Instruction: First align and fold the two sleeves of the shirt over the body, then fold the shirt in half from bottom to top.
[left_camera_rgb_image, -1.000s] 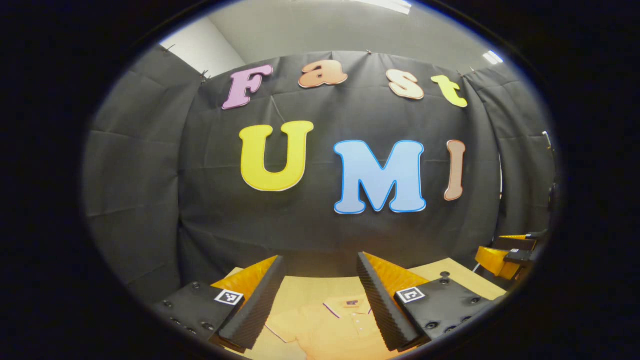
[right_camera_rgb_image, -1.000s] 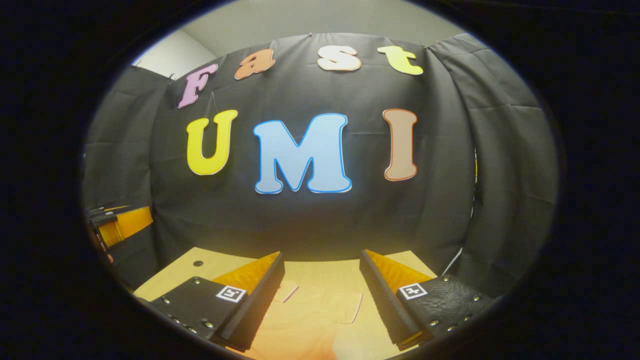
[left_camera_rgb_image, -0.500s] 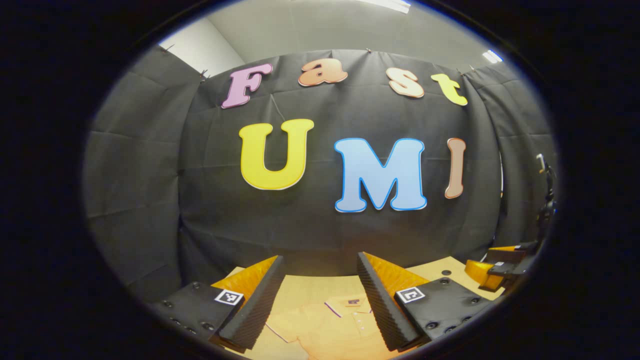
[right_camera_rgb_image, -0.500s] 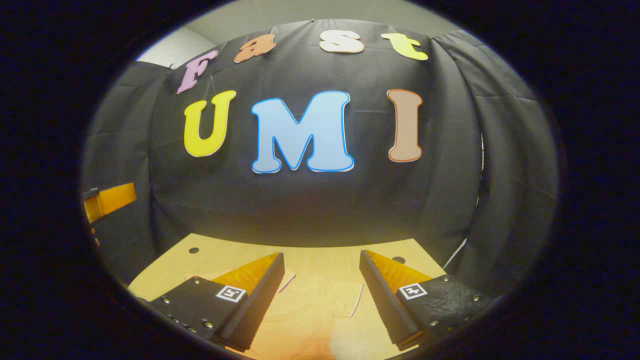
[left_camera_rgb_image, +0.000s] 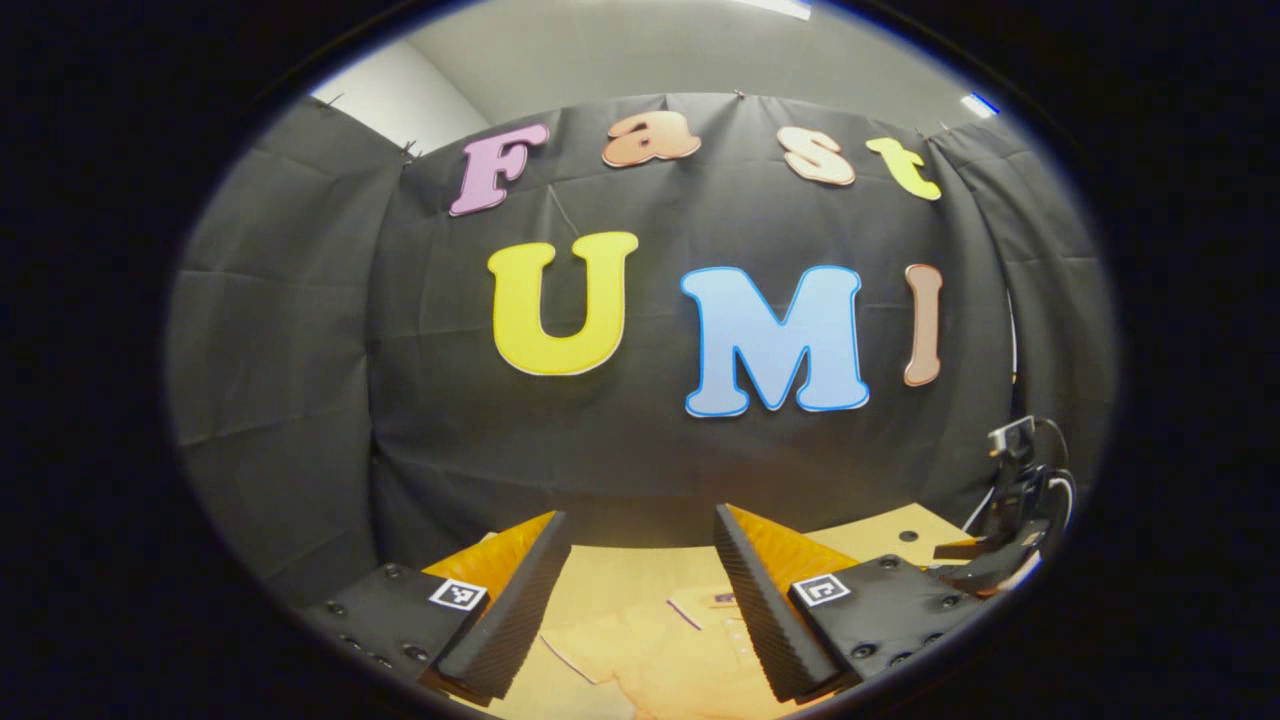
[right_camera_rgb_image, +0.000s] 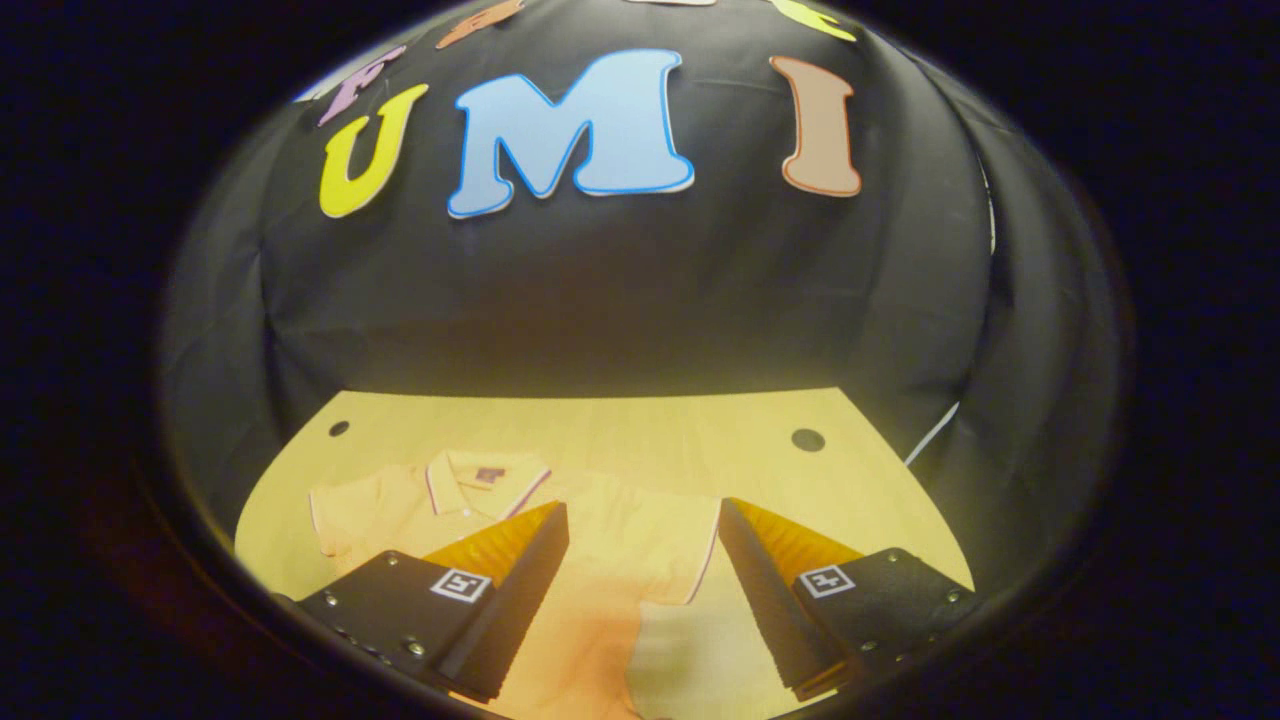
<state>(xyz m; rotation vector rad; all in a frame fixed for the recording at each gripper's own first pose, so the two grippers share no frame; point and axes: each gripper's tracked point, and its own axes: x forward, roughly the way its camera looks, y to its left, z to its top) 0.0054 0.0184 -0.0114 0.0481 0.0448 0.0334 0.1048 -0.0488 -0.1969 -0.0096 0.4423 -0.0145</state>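
Fingers of right gripper (right_camera_rgb_image: 640, 590) and left gripper (left_camera_rgb_image: 640, 600) spread, empty. I'd pinch the sleeve (right_camera_rgb_image: 655, 545) hem, lower centre, before folding shirt (right_camera_rgb_image: 470, 495).

dim booth | warm overhead glow on table (right_camera_rgb_image: 600, 430) | fisheye-warped edges

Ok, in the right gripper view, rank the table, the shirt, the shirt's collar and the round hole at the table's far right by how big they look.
1. Table
2. Shirt, partly hidden behind the right gripper, whose jaws stand open
3. Collar
4. Hole

Apparent size only; the fisheye lens distorts.
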